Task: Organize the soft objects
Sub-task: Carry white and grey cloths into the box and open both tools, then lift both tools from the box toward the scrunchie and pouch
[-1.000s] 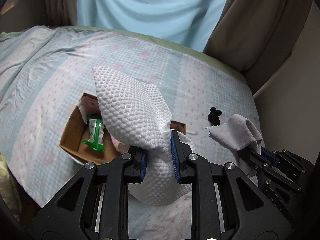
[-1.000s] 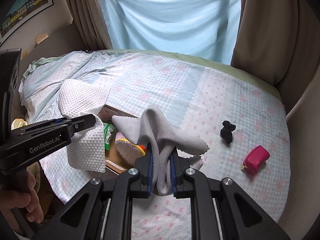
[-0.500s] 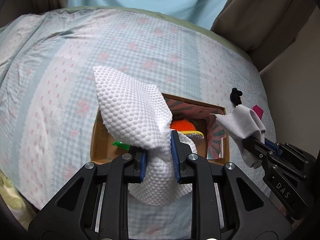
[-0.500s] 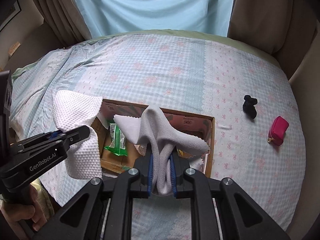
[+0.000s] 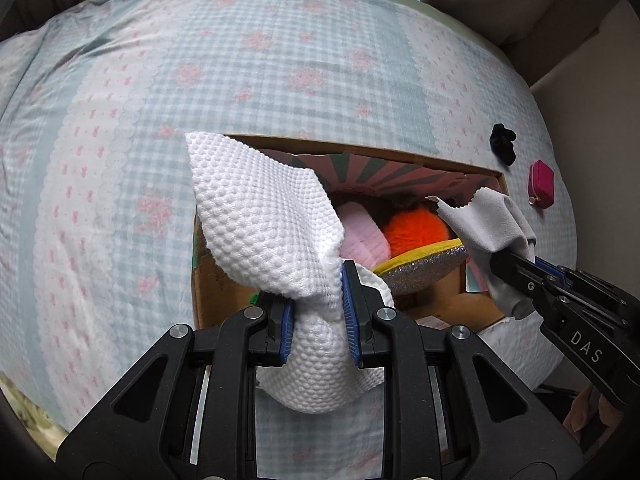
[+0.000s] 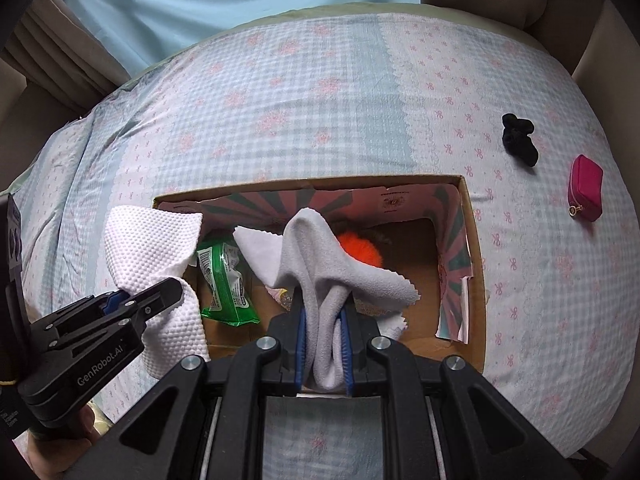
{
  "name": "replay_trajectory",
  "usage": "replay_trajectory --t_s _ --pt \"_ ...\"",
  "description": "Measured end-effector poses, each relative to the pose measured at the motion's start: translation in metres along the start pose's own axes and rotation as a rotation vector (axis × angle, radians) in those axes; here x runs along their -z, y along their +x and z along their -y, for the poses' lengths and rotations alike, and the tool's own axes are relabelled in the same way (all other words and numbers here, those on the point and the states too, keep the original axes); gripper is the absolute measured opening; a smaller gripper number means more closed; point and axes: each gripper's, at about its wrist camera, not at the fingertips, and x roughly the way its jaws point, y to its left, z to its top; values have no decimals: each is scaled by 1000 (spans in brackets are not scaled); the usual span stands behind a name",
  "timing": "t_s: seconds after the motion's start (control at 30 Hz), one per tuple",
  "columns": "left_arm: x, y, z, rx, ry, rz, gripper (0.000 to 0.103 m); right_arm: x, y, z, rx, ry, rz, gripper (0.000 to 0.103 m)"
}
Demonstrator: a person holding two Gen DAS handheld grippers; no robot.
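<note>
My left gripper (image 5: pixel 317 292) is shut on a white textured cloth (image 5: pixel 264 220) and holds it above the left end of an open cardboard box (image 5: pixel 360 150). It also shows in the right wrist view (image 6: pixel 132 300) with the cloth (image 6: pixel 148 248). My right gripper (image 6: pixel 323 320) is shut on a grey cloth (image 6: pixel 316 252) above the middle of the box (image 6: pixel 468 240); it shows in the left wrist view (image 5: pixel 516 268) with the grey cloth (image 5: pixel 488 224). The box holds an orange fluffy thing (image 6: pixel 358 246), a green packet (image 6: pixel 224 280), a pink soft item (image 5: pixel 364 236) and a glittery pad (image 5: pixel 424 268).
The box lies on a bed with a checked blue and pink cover (image 6: pixel 320 80). A black soft item (image 6: pixel 518 144) and a pink pouch (image 6: pixel 585 188) lie on the cover right of the box. Curtains (image 6: pixel 180 0) hang behind the bed.
Both grippers, each still holding its cloth, have moved forward and down over the box. The box now looks larger and sits right below both cloths.
</note>
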Motion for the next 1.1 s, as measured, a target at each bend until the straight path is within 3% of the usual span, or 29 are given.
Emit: replay_trajectory --t_s 0.17,0.37,0.4,0.43,0.47,0.5,0.53,0.57,0.6,0.8,1.1 --pt "-7 20 7 4 51 -43 19 -11 12 11 3 41 -25 13" --pt "-19 33 23 18 118 -80 19 -31 24 15 31 5 -74 13" --pt "-19 35 26 18 132 -92 20 -33 27 15 41 -1 -89 14" --pt "-19 38 28 12 144 -100 35 -34 30 16 42 -2 -100 16" --pt "-19 41 30 7 154 -110 52 -35 32 18 37 -1 -104 21" --pt "-18 43 32 4 162 -122 99 -35 33 20 28 2 -104 48" --pt "-16 45 34 0 167 -126 103 -34 34 22 21 8 -103 93" --pt "-14 43 34 -2 170 -115 103 -33 34 23 14 13 -103 103" --pt "-12 40 34 4 169 -88 103 -32 33 25 6 20 -95 103" --pt "-4 38 28 2 157 -96 103 -22 24 30 -2 50 -84 103" --pt "7 0 23 -14 141 -39 103 -7 -9 29 -18 58 -23 103"
